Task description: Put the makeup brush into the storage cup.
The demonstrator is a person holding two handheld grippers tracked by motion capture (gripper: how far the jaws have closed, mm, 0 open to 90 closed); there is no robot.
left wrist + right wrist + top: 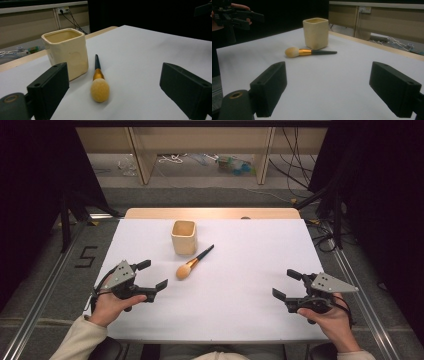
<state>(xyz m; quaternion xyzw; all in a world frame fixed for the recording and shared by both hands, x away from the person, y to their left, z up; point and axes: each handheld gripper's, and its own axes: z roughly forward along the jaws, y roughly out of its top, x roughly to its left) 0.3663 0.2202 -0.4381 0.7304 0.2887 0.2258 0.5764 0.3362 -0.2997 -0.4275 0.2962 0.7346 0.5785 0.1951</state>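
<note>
A cream square cup (184,237) (65,51) (315,33) stands upright on the white table (240,270), toward the far middle. Just in front of it lies a makeup brush (192,263) (99,80) (307,52) with a fluffy tan head, gold ferrule and dark handle; its head points toward the near left. My left gripper (152,275) (113,87) is held at the near left, open and empty, a short way from the brush head. At the near right, my right gripper (283,283) (332,87) is held open and empty, well away from both objects.
The table's wooden far edge (210,213) shows behind the white sheet. Beyond it are wooden bench legs (142,157) and loose cables (295,175) on the floor. Dark curtains flank both sides. A black stand (65,220) rises left of the table.
</note>
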